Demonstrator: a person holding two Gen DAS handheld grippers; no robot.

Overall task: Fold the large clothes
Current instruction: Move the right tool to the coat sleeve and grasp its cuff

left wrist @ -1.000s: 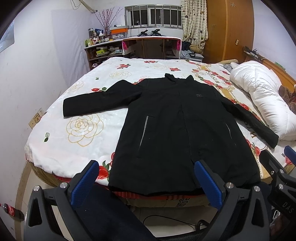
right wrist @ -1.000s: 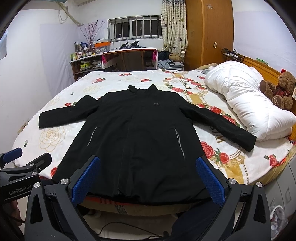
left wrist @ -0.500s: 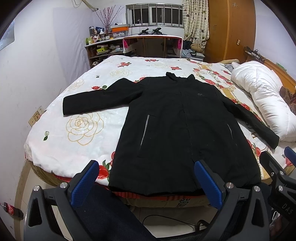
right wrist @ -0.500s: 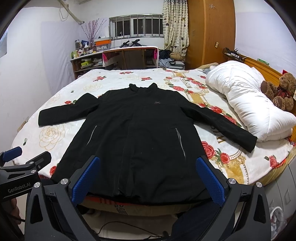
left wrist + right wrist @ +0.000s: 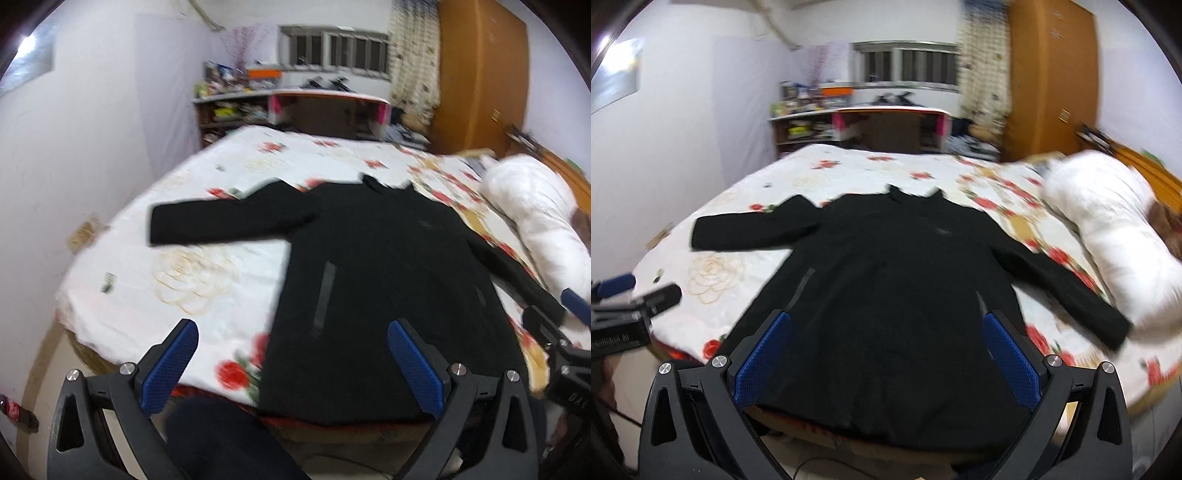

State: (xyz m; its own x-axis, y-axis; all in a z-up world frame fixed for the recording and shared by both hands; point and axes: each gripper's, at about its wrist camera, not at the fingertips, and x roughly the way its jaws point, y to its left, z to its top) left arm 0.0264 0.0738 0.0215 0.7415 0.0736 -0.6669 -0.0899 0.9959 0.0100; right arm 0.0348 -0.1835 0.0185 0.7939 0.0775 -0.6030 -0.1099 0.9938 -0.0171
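Note:
A large black coat [image 5: 388,288] lies flat and face up on the floral bed sheet [image 5: 207,280], sleeves spread to both sides, hem at the near bed edge. It also shows in the right wrist view [image 5: 897,295]. My left gripper [image 5: 291,354] is open and empty, above the near edge over the coat's left hem. My right gripper [image 5: 886,350] is open and empty, over the middle of the hem. Each gripper shows at the edge of the other's view. Both views are blurred.
A white duvet [image 5: 1115,251] lies along the right side of the bed by the wooden headboard [image 5: 1156,173]. A desk and cluttered shelves [image 5: 295,107] stand past the far end. A wardrobe [image 5: 480,74] stands at the back right. A white wall runs along the left.
Both grippers have moved forward and closer to the bed; the coat looks larger and sits lower in both views. The coat has not moved. Both grippers stay open.

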